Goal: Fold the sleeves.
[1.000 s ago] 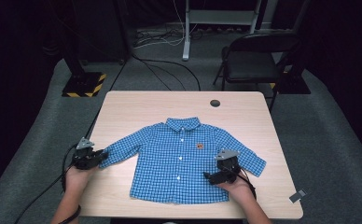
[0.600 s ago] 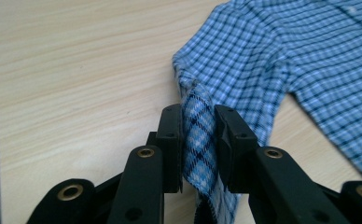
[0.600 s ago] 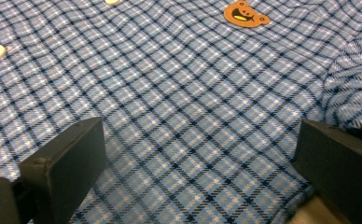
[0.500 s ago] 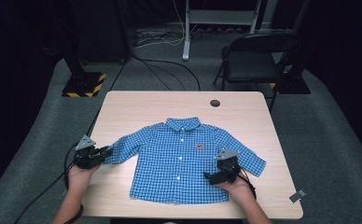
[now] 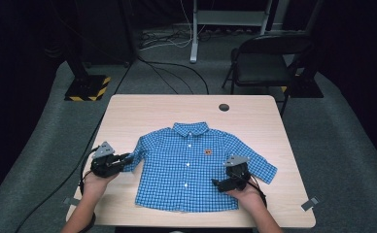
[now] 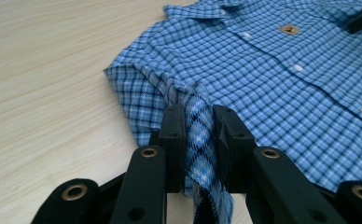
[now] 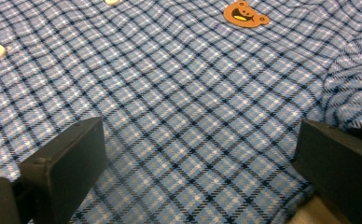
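Observation:
A small blue checked shirt [image 5: 191, 165] lies flat, front up, on the wooden table [image 5: 143, 111]. It has white buttons and an orange bear patch [image 7: 246, 13] on the chest. My left gripper [image 5: 127, 159] is shut on the cuff of the shirt's left-hand sleeve [image 6: 198, 126], and the sleeve is bunched and drawn toward the body. My right gripper [image 5: 216, 184] hovers low over the shirt's lower right front, its jaws wide apart with flat cloth [image 7: 193, 140] beneath them and nothing pinched.
A round dark grommet [image 5: 224, 107] sits in the table's far edge. A black folding chair [image 5: 269, 63] and floor cables stand beyond the table. A stand base with yellow-black stripes [image 5: 87, 87] is at far left. Tape tabs stick out at the near corners [image 5: 313, 202].
My left gripper has moved right and slightly up with the sleeve cuff, folding the sleeve in toward the shirt body. The right gripper has stayed put.

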### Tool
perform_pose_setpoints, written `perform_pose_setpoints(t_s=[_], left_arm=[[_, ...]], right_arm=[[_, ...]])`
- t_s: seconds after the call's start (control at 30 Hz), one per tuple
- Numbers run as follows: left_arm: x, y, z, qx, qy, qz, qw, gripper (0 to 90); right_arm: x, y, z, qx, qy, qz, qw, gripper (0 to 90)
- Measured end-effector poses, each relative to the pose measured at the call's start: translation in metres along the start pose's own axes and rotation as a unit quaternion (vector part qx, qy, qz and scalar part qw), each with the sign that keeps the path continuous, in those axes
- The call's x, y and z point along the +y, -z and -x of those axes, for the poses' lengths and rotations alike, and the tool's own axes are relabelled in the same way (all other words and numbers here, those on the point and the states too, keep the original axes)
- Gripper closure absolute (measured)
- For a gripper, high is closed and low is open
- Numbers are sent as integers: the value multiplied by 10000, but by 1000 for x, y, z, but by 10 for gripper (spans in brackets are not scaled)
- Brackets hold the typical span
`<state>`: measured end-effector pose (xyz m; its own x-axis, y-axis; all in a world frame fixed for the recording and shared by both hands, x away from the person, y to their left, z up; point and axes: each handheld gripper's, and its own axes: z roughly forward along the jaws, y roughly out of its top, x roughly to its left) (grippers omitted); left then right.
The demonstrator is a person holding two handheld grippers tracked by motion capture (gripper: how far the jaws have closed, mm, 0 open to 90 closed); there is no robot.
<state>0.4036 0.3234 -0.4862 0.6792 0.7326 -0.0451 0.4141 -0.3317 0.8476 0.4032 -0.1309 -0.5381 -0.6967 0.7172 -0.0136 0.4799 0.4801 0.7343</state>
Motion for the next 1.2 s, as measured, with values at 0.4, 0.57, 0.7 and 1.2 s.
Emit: perform_pose_setpoints(t_s=[0.4,0.57,0.7,1.2], left_arm=[[6,-10,17,-407,-54,74,9991,742],[8,-16,27,-591,-115,56,9982,741],[10,-22,35,-725,-222,-20,9971,740],[5,-47,58,-1043,-509,-466,9922,728]], right_arm=[[0,0,0,0,0,0,10000,15],[0,0,0,0,1,0,10000,15],[0,0,0,0,0,0,10000,15],[0,0,0,1,0,-2,10000,15]])
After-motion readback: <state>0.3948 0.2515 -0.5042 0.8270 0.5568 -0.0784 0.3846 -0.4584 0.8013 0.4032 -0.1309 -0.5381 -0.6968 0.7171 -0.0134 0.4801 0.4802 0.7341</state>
